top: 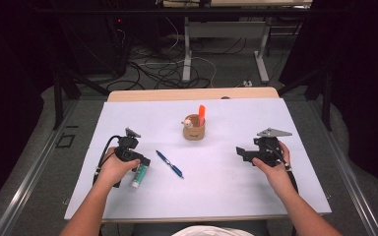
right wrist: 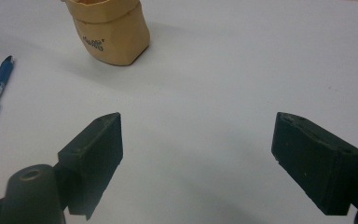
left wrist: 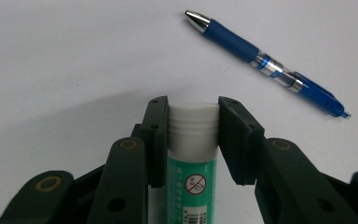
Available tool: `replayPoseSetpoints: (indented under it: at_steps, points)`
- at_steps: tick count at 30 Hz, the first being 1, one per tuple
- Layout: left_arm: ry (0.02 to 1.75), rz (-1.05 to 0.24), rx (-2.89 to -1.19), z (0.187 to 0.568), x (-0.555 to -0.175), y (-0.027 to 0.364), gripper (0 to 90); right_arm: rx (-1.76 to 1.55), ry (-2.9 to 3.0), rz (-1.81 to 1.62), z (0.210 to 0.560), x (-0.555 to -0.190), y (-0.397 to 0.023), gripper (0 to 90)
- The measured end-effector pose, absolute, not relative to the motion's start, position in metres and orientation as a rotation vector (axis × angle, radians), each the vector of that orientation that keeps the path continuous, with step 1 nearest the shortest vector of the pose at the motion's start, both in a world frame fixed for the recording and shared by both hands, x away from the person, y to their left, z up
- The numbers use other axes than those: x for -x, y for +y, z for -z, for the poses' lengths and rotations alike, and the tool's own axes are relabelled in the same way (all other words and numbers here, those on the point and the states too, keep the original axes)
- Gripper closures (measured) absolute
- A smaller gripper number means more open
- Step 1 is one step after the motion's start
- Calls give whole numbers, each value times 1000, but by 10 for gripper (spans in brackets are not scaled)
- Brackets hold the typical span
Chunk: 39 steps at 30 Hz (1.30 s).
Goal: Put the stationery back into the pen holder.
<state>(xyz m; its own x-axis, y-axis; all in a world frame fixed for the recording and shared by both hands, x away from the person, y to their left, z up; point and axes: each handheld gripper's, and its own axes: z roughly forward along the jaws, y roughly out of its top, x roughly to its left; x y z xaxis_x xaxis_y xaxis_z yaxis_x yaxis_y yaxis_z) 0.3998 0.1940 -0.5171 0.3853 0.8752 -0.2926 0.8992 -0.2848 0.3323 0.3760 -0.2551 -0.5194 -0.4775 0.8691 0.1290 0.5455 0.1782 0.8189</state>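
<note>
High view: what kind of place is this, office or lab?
Probably a lab recording station: a white-topped table ringed by dark curtains, loose cables on the floor behind, and a hand-held gripper in each hand.

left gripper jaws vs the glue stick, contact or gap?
Touching. In the left gripper view both jaws of the left gripper press flush against the white cap end of the glue stick, with no gap on either side.

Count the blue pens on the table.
1. The blue pen lies flat between the glue stick in the left gripper and the cup. Others may hide inside the cup.
</note>
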Motion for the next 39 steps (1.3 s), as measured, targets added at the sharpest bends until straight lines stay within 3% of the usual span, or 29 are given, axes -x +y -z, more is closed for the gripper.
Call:
replayPoseSetpoints:
  at_steps: [12,39]
  points:
    - [1454,50,-2127,506,-398,197,656,-1341,2093,-1208,521,-377,-255,160]
    - [1289,-188,-1859,491,-391,199,656,-1341,2101,-1216,522,-376,-253,160]
